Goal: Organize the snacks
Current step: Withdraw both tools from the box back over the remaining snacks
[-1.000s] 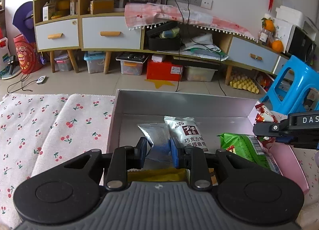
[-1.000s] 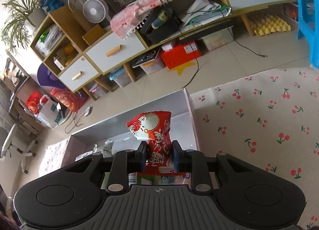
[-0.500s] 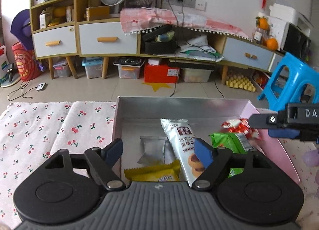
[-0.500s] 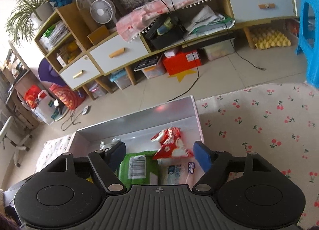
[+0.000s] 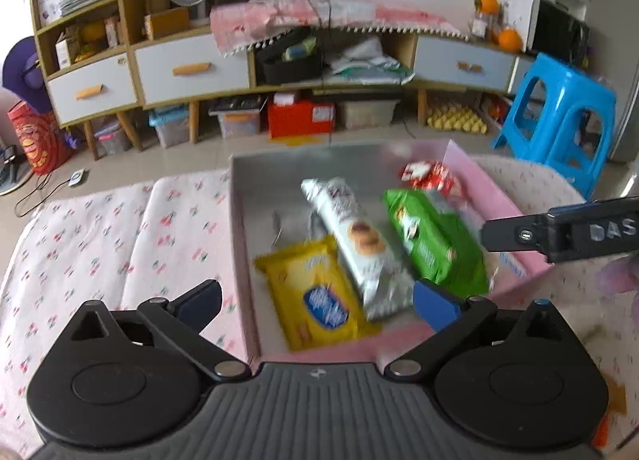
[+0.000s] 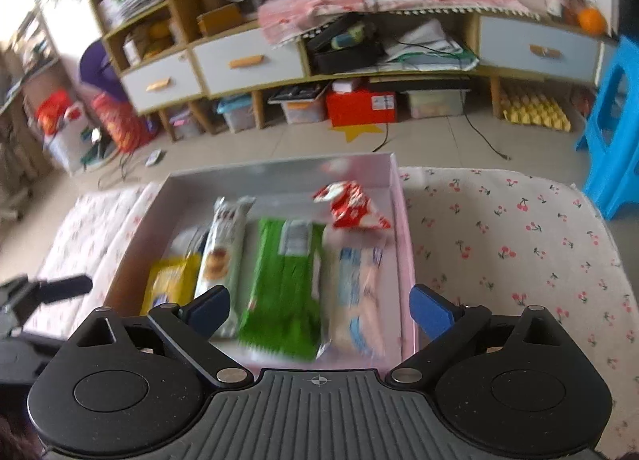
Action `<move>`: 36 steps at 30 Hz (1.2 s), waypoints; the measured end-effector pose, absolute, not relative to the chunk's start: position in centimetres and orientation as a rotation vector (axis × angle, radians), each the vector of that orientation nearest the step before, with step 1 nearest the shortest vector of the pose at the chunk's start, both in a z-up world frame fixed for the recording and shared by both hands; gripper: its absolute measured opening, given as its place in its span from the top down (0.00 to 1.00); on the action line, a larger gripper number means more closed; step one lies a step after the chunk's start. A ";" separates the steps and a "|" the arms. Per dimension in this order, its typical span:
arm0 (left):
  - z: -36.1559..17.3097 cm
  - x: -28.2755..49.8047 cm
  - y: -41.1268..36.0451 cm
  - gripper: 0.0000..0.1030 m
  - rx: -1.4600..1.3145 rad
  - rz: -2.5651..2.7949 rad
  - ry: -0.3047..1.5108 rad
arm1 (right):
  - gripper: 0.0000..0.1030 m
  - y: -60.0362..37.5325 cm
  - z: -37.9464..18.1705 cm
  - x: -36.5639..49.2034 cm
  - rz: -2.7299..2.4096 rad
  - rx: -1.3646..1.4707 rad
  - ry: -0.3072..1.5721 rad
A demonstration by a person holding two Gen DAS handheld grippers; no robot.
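Left wrist view. Left gripper [image 5: 315, 302] spread wide, holding nothing, poised above the near edge of the box [image 5: 495, 188]. Inside the box, lying flat side by side: yellow pack [image 5: 315, 292] nearest, white pack [image 5: 355, 236] beside it, green pack [image 5: 433, 236] further right, red pack [image 5: 431, 176] crumpled in the far right corner. Small silver sachet [image 5: 279, 220] glimpsed behind the yellow pack, blurred. Right gripper [image 5: 559, 232] seen side-on at the right edge, above the box rim; jaw gap not readable from here. Cloth [image 5: 120, 228] left of the box bare of snacks as far as shown.

Right wrist view. Right gripper [image 6: 319, 308] likewise spread wide and empty, above the near end of the box [image 6: 403, 220]. Same row confirmed: yellow pack [image 6: 171, 284], white pack [image 6: 223, 248], green pack [image 6: 287, 276], red pack [image 6: 351, 208]. Added here only: a pale blue pack [image 6: 359, 292] along the right wall, all but hidden in the left view apart from a sliver of blue print by the rim. Cloth [image 6: 519, 244] right of the box also bare of snacks. Left gripper [image 6: 44, 288] visible only as a dark blurred arm at the left edge.

Assessment. Every snack in sight already inside the box; none found loose outside. Task judged at or near its end. Possibly outstanding: straightening the red pack, which lies crumpled, not flat.
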State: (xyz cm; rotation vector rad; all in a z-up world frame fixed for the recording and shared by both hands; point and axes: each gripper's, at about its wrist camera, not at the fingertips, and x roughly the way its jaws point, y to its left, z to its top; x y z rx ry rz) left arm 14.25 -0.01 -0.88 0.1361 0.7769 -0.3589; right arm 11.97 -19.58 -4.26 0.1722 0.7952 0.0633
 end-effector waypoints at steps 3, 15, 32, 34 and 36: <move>-1.0 13.4 0.3 0.01 0.130 -0.334 0.815 | 0.04 -18.7 -3.9 10.4 0.062 0.129 0.788; 0.0 8.9 0.5 0.01 0.194 -0.282 0.824 | 0.03 -17.9 -3.7 5.7 0.085 0.140 0.806; -1.2 3.1 -0.7 0.01 0.280 -0.394 0.742 | 0.03 -18.8 -4.7 2.0 0.065 0.159 0.794; -1.4 2.6 -0.4 0.01 0.279 -0.412 0.722 | 0.03 -18.9 -4.8 1.6 0.061 0.154 0.786; -1.9 2.0 -0.2 0.01 0.274 -0.423 0.691 | 0.03 -18.9 -5.0 1.0 0.063 0.147 0.769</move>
